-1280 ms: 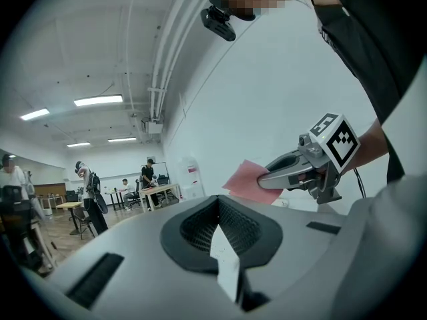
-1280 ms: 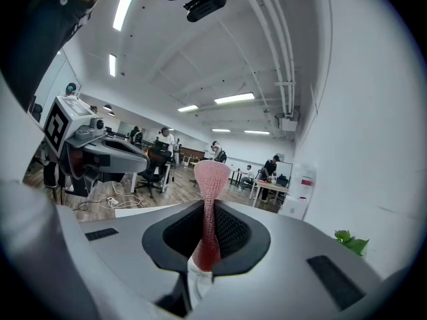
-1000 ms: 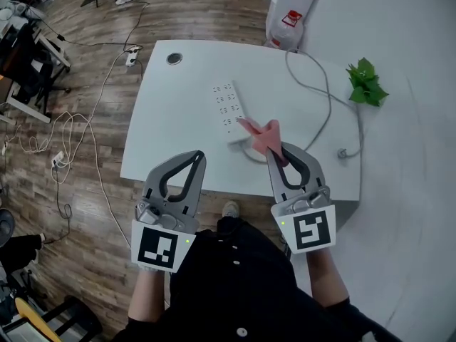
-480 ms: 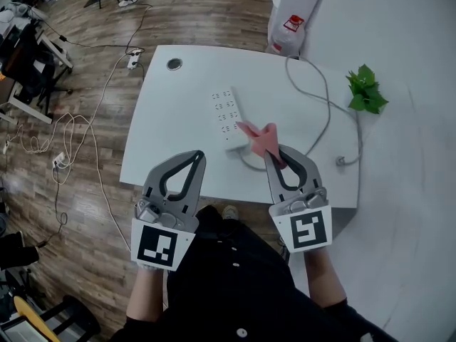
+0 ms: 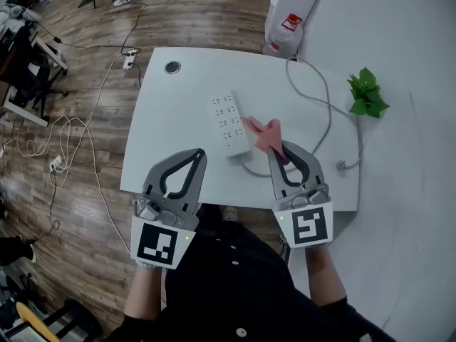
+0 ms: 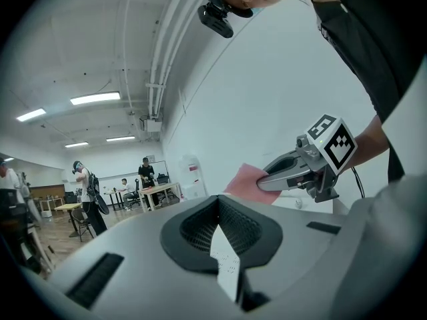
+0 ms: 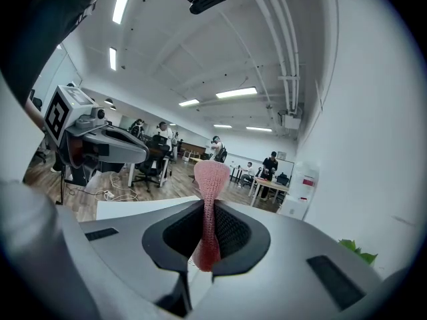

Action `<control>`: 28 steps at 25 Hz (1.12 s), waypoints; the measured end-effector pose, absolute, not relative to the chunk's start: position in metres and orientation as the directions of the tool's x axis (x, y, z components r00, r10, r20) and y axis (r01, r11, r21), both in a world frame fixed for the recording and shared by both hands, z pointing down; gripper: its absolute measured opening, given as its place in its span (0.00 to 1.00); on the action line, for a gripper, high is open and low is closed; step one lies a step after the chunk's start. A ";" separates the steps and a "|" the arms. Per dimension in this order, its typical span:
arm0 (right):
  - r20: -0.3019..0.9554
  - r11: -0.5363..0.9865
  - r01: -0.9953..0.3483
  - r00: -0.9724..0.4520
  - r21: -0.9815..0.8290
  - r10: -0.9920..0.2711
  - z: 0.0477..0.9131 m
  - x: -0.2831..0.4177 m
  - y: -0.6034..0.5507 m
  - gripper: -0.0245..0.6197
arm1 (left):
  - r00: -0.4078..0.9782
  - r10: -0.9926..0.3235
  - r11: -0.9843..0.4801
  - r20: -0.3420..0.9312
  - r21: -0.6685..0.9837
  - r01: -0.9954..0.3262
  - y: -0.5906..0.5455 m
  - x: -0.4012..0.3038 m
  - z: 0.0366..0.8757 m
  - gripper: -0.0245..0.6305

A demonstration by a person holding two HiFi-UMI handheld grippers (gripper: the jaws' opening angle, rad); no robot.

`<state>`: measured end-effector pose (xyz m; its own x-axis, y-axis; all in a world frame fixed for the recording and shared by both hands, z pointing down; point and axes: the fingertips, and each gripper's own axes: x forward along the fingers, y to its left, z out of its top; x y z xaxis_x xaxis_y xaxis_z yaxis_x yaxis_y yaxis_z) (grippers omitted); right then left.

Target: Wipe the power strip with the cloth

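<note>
The white power strip lies on the white table, its length running away from me. A pink cloth sticks up from my right gripper, which is shut on it just right of the strip's near end. In the right gripper view the cloth stands pinched between the jaws. My left gripper is shut and holds nothing, hovering by the table's near edge, left of the strip. The left gripper view shows the right gripper with the cloth.
A grey cable loops across the table to a plug near the right edge. A green plant sits at the far right. A round grommet is at the far left corner. More cords trail on the wooden floor.
Almost nothing has changed. The right gripper with the cloth has drifted slightly right; the left gripper has stayed where it was.
</note>
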<state>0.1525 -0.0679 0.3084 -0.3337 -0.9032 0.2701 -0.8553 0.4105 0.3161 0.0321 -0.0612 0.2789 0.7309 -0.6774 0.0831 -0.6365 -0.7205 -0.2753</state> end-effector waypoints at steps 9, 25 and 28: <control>0.300 0.416 -0.846 -0.323 0.334 -0.897 0.322 0.154 -0.106 0.12 | 0.738 -0.670 -0.731 0.084 -0.247 -0.636 -0.088 0.030 0.289 0.06; 0.377 0.469 -0.802 -0.332 0.370 -0.865 0.376 0.152 -0.195 0.12 | 0.735 -0.673 -0.733 0.089 -0.211 -0.646 -0.121 0.021 0.303 0.06; 0.395 0.476 -0.795 -0.328 0.376 -0.858 0.386 0.149 -0.212 0.12 | 0.729 -0.678 -0.729 0.093 -0.207 -0.652 -0.125 0.016 0.305 0.06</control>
